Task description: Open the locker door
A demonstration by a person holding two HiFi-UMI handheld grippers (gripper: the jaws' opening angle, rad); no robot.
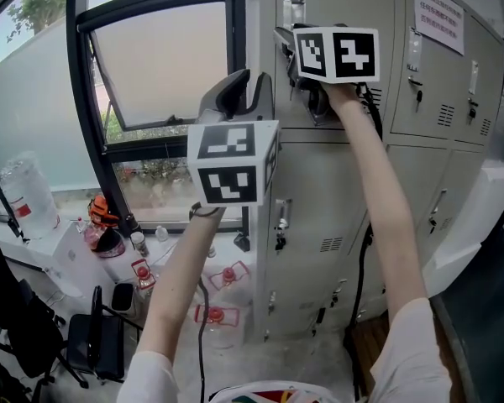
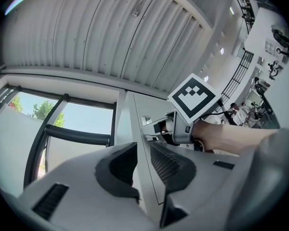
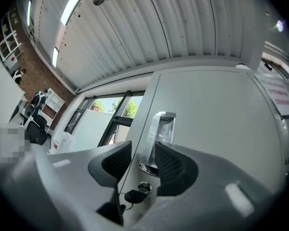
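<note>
A bank of grey sheet-metal lockers (image 1: 454,141) fills the right of the head view. Its painted faces are smooth and flat, divided into tall rectangular doors with small louvred vents. Beside its left edge stands a dark-framed window (image 1: 164,65) with frosted panes, one sash tilted out.

The locker door (image 3: 216,119) sits at the top left corner of the bank. It is a plain matt grey panel with straight edges, and it lies flush with its frame as far as the views show. A white paper notice (image 1: 438,13) is stuck on a door further right along the top row.

The left gripper (image 2: 142,160), a pale grey moulded shell, is at the bank's left edge. Its black ribbed pads (image 2: 164,163) stand a little apart and unclenched, with the bank's sharp corner edge showing in the narrow gap. Whether a pad touches the metal cannot be told.

The right gripper (image 3: 143,160) is up at the door's left edge. Its jaws are spread wide and hold nothing. Ahead of its ribbed pads (image 3: 169,163) stands the door's handle (image 3: 164,126), an upright glossy piece with a chrome foot.

Just below the handle, a small black-headed key (image 3: 135,195) sits in the lock.
</note>
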